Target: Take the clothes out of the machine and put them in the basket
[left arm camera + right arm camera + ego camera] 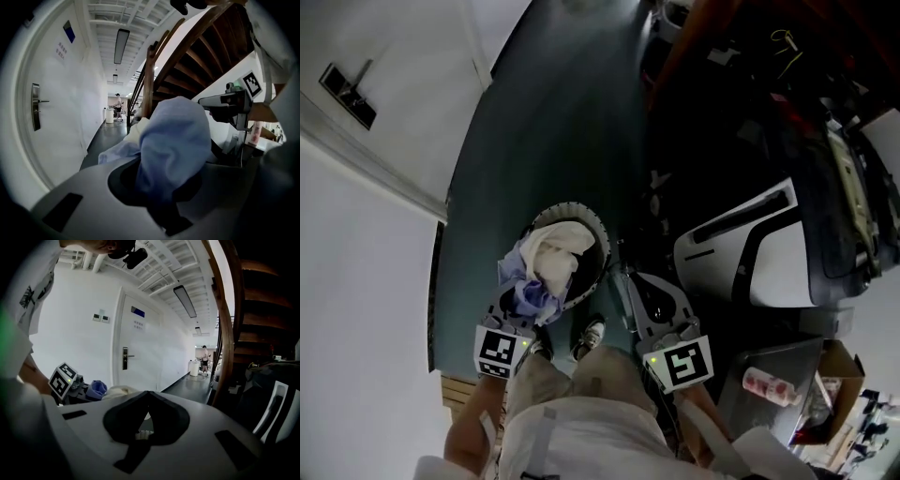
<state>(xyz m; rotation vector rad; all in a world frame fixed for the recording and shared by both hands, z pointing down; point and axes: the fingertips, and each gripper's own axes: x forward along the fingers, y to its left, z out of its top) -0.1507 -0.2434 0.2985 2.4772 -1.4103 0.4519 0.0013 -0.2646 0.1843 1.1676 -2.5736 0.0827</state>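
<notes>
A round dark basket (592, 223) stands on the dark floor in front of my feet, with a white cloth (558, 248) heaped inside. My left gripper (525, 302) is at the basket's near rim, shut on a light blue cloth (530, 292). In the left gripper view this blue cloth (176, 136) bulges up out of the left gripper (164, 187) and hides its tips. My right gripper (624, 277) hangs just right of the basket. Its jaws meet with nothing between them in the right gripper view (149, 394), where the blue cloth (97, 386) shows at the left.
A white and black machine (750, 248) lies to the right of the basket. A white door (36, 112) and wall run along the left. A wooden staircase (187, 51) rises on the right. A cardboard box (842, 375) sits at lower right. My shoes (591, 333) stand near the basket.
</notes>
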